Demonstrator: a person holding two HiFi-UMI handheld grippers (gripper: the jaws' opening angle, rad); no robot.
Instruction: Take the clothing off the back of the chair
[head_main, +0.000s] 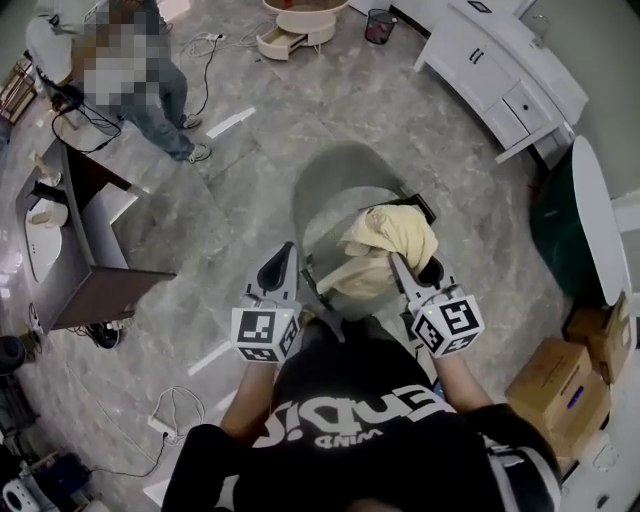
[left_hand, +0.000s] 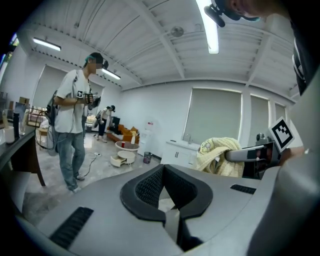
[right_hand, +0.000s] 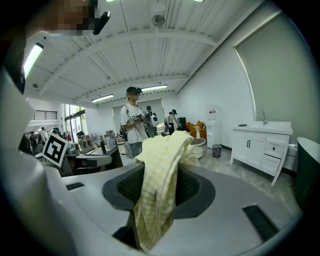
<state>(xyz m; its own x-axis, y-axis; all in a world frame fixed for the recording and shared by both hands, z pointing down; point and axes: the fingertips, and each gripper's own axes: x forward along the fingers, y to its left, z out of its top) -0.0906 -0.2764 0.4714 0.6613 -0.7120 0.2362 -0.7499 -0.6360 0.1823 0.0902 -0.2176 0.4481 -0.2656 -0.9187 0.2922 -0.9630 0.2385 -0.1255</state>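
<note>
Grey marbled flooring (head_main: 250, 200) fills an open office, seen from the head camera of a person in a black printed shirt (head_main: 370, 420) who works with a hand-held gripper in each hand. Just ahead stands a grey chair (head_main: 335, 180). The pale yellow checked clothing (head_main: 390, 240) is bunched above its right side, clamped in the right gripper (head_main: 412, 265). That gripper's own view shows the fabric pinched between the two mesh pads, rising in a fold past the jaw tips and hanging down toward the camera. No view shows whether the garment touches the chair.

The left gripper (head_main: 285, 255) is held beside the other, over the left part of the chair and clear of the fabric. Its view shows the pads (left_hand: 145, 187) drawn together at their far end with nothing between them. The yellow garment appears there to the right, draped over the other gripper's jaw.

Behind the chair, a second person (head_main: 165, 105) in jeans and a light top stands near a dark desk (head_main: 80, 230) at the left. A low round table (head_main: 300, 25) with an open drawer and a mesh waste bin (head_main: 379, 24) sit at the far side of the room. A white cabinet (head_main: 500, 70) lines the upper right, and cardboard boxes (head_main: 560, 385) are stacked at the lower right.
</note>
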